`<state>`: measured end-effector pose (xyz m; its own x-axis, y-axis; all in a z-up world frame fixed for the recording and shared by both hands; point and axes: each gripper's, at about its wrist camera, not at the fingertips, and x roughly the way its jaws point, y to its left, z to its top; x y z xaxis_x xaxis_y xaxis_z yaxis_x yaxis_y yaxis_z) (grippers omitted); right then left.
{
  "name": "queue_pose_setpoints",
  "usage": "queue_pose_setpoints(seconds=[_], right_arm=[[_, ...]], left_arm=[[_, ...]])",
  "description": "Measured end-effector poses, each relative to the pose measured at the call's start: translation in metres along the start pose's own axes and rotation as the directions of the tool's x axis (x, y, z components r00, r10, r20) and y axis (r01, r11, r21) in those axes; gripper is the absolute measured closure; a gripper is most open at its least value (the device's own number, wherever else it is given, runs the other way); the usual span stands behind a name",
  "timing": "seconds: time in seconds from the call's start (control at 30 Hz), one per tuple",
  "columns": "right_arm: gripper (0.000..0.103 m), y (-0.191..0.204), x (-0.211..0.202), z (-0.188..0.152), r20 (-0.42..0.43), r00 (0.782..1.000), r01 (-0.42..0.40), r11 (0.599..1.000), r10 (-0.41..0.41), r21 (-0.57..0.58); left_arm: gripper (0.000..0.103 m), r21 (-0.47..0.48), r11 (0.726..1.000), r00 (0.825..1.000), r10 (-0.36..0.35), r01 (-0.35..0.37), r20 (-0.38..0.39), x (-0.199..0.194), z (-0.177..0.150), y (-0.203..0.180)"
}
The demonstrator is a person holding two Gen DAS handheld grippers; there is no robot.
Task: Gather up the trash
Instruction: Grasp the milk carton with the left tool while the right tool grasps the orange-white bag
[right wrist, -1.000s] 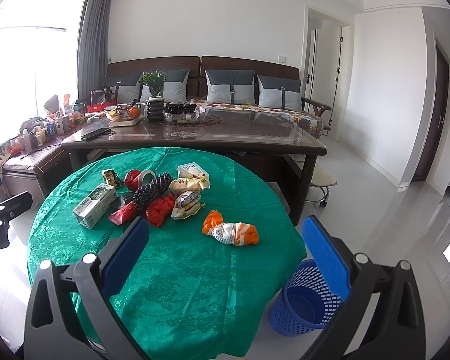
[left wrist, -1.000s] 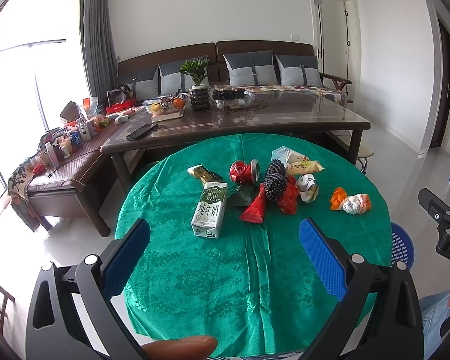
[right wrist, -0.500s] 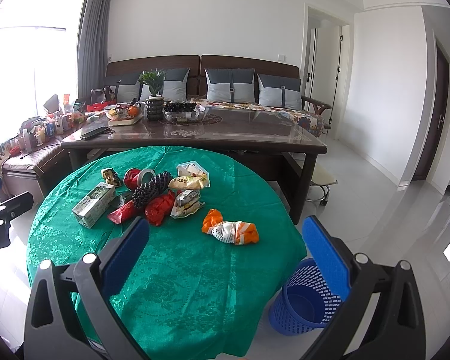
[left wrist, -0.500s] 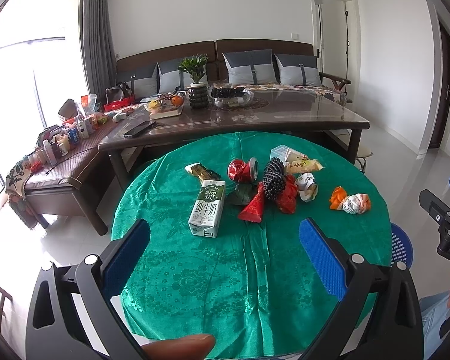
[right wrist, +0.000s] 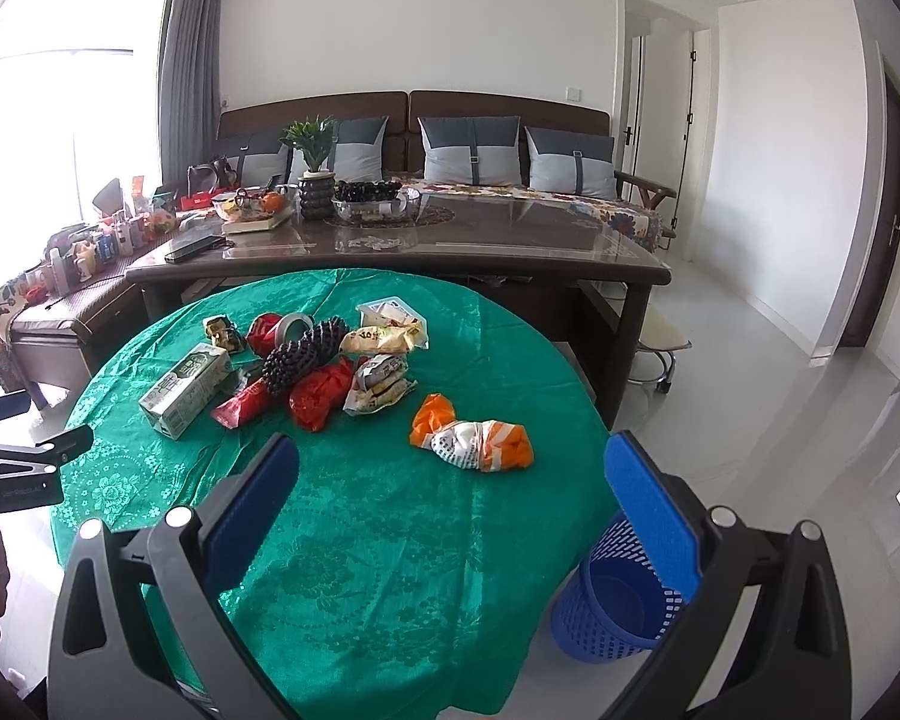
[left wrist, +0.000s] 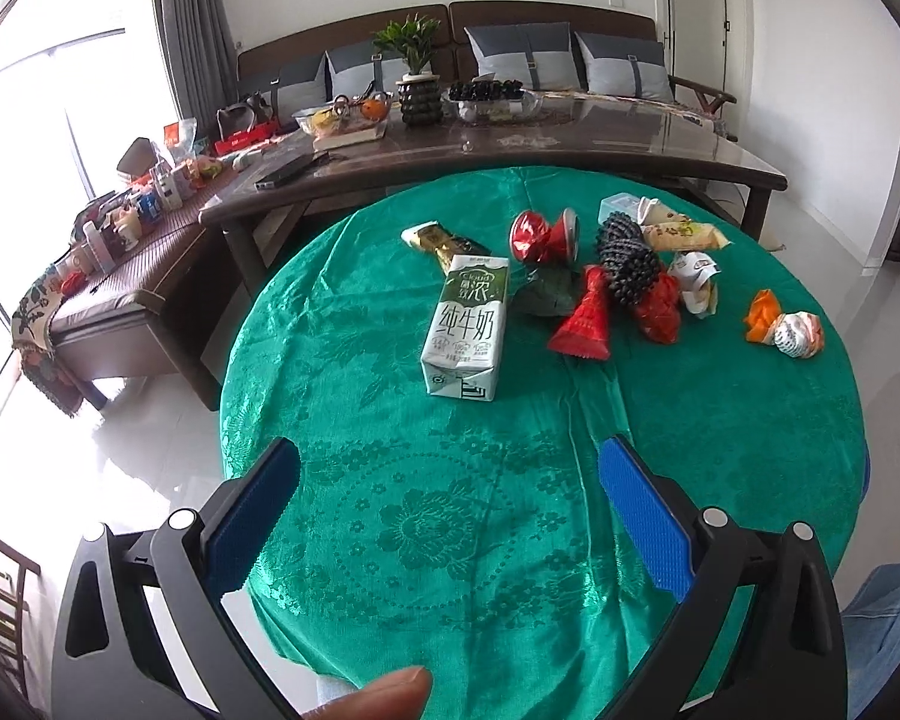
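Milk carton (left wrist: pixel 465 327): probably empty, so light; stiff flat sides, best pinched across its width; white and green, lying flat on the green tablecloth (left wrist: pixel 450 510), left of the wrapper heap; orange-and-white wrapper (right wrist: pixel 473 443): soft, crushable, lying apart nearer the blue mesh basket (right wrist: pixel 615 606) on the floor; left gripper (left wrist: pixel 450 510) spread wide, empty; right gripper (right wrist: pixel 450 510) likewise.

Shiny cloth, crinkly wrappers, plastic everywhere

The green tablecloth (left wrist: pixel 450 540) is satiny fabric with a woven flower pattern. The milk carton (left wrist: pixel 467 327) looks like smooth coated paper, the red wrapper (left wrist: pixel 583 324) like glossy crinkled film. The blue basket (right wrist: pixel 615 606) is perforated plastic. Hand-held gripper pads (left wrist: pixel 645 519) are textured blue rubber on matt black plastic. The floor (right wrist: pixel 810 450) is glossy tile.
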<state>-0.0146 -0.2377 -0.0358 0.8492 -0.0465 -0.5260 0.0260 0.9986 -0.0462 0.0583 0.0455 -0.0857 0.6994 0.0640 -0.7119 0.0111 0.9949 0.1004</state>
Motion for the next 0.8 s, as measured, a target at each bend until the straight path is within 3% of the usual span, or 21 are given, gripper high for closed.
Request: queue_pose_setpoints(seconds=[0.2, 0.37, 0.43, 0.57, 0.7, 0.8], right_arm=[[0.005, -0.011, 0.031, -0.008, -0.057, 0.997, -0.055, 0.998, 0.054, -0.02], [0.005, -0.036, 0.091, -0.007, -0.153, 0.983, -0.129, 0.978, 0.103, -0.166], [0.005, -0.043, 0.126, -0.003, -0.259, 0.952, -0.223, 0.951, 0.165, -0.214], [0.005, -0.042, 0.182, 0.007, -0.448, 0.86, -0.38, 0.891, 0.243, -0.247], [0.005, -0.027, 0.214, 0.016, -0.568, 0.785, -0.483, 0.819, 0.249, -0.309], [0.005, -0.014, 0.226, 0.02, -0.628, 0.744, -0.542, 0.756, 0.229, -0.367]], left_arm=[[0.004, 0.022, 0.998, 0.999, -0.05, 0.05, -0.019, 0.03, 0.022, 0.013], [0.004, 0.108, 0.983, 0.988, -0.14, 0.147, -0.066, 0.069, 0.051, 0.007], [0.004, 0.134, 0.973, 0.979, -0.175, 0.189, -0.107, 0.089, 0.061, 0.003], [0.004, 0.18, 0.955, 0.963, -0.203, 0.235, -0.178, 0.128, 0.077, -0.004], [0.004, 0.194, 0.943, 0.947, -0.226, 0.271, -0.228, 0.152, 0.088, -0.003], [0.004, 0.206, 0.933, 0.934, -0.236, 0.294, -0.267, 0.164, 0.092, -0.004]])
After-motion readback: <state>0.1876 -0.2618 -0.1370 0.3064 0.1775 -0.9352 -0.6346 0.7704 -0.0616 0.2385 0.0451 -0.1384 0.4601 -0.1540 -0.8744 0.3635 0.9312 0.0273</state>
